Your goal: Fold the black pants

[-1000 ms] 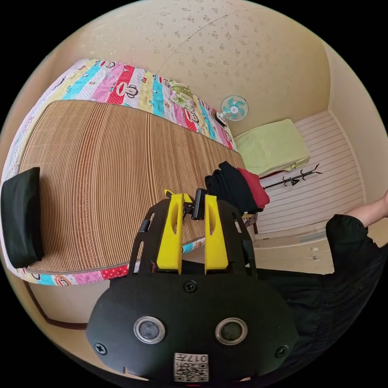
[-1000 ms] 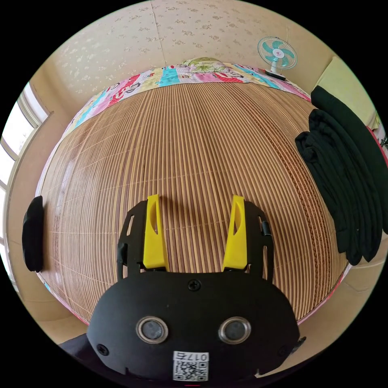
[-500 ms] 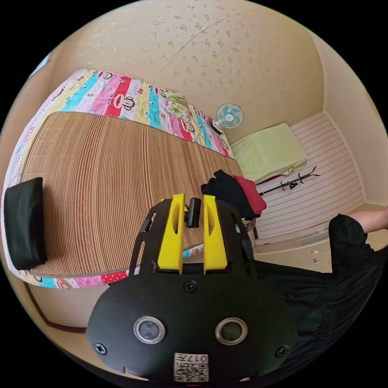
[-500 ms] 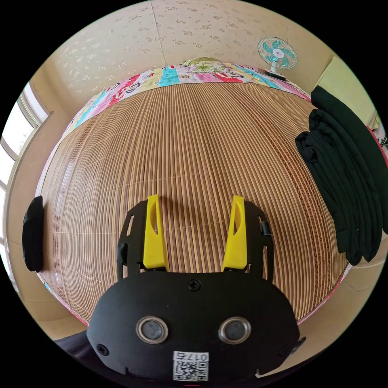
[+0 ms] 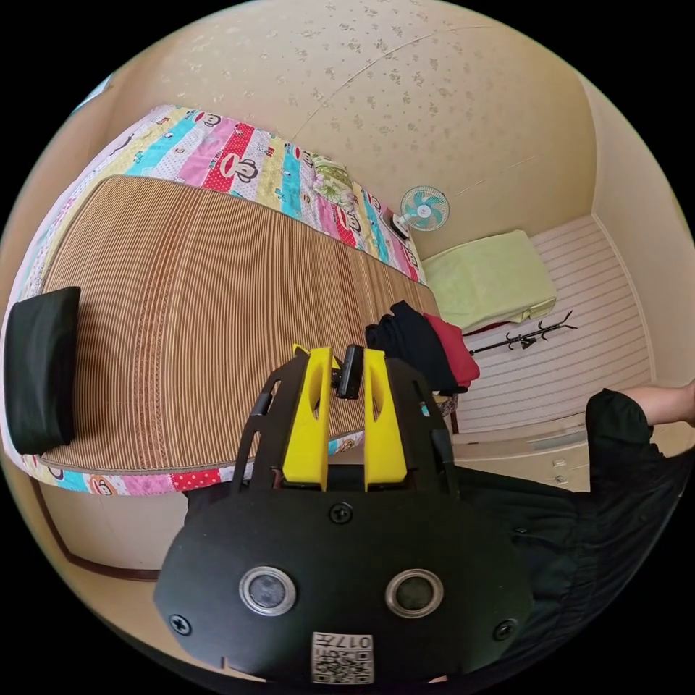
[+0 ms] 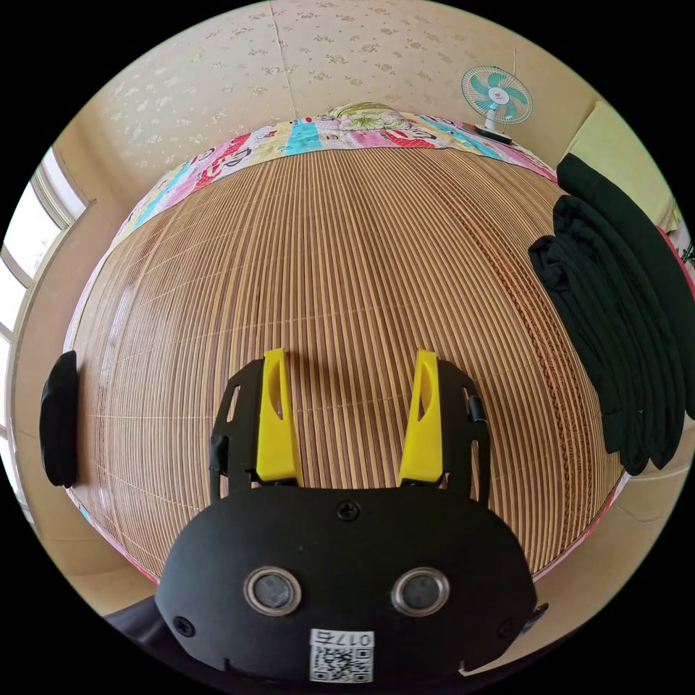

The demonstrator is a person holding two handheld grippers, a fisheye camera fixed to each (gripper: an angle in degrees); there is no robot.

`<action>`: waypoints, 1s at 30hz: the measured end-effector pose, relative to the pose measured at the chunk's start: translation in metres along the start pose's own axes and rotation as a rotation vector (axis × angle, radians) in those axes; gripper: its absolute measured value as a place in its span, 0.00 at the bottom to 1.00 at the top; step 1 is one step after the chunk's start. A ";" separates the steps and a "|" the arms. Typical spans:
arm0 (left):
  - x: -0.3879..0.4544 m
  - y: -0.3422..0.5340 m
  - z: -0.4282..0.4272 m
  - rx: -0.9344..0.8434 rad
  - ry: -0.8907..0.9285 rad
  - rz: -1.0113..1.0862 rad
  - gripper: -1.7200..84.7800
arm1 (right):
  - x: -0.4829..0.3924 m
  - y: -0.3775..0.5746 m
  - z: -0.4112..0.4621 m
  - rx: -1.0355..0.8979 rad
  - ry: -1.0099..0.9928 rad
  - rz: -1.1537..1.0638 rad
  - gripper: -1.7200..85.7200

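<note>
Right gripper view: the right gripper [image 6: 350,362] is being held low over a woven bamboo mat [image 6: 347,260], its yellow jaws spread wide with nothing between them. The black pants [image 6: 615,318] are being seen heaped in loose folds at the mat's right edge, well apart from the jaws. A folded black garment [image 6: 58,420] is being seen at the mat's opposite edge. A patterned quilt [image 6: 304,141] is being shown beneath the mat, and a teal fan [image 6: 496,94] beyond it.

Left gripper view: the left gripper [image 5: 346,362] is being held off the bed's edge, jaws drawn near together with a narrow gap, nothing gripped. The black pants [image 5: 405,344] are being seen beyond the jaw tips, beside a red garment [image 5: 455,351]. The person's black sleeve [image 5: 622,427] is being shown at right.
</note>
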State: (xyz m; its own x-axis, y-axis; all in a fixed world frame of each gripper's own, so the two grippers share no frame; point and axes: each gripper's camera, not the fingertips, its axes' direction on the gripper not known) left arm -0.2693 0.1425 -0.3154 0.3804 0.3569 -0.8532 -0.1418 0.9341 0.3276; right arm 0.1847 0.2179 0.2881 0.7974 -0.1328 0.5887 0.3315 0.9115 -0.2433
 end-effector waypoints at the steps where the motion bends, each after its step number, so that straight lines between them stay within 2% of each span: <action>1: -0.002 0.001 0.004 -0.001 -0.004 -0.004 0.11 | -0.006 -0.001 -0.001 0.000 0.000 0.000 0.28; 15: -0.058 0.031 0.042 -0.070 -0.078 -0.182 0.11 | -0.092 -0.016 -0.002 0.003 -0.001 0.003 0.28; 30: -0.092 0.042 0.138 -0.206 -0.052 -0.266 0.10 | -0.214 -0.044 0.002 0.003 0.003 0.001 0.29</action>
State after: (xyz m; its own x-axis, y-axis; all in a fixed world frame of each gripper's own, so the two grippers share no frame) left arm -0.1844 0.1485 -0.1669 0.4742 0.1053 -0.8741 -0.2107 0.9775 0.0034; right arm -0.0014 0.2073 0.1744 0.7994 -0.1332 0.5859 0.3291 0.9129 -0.2414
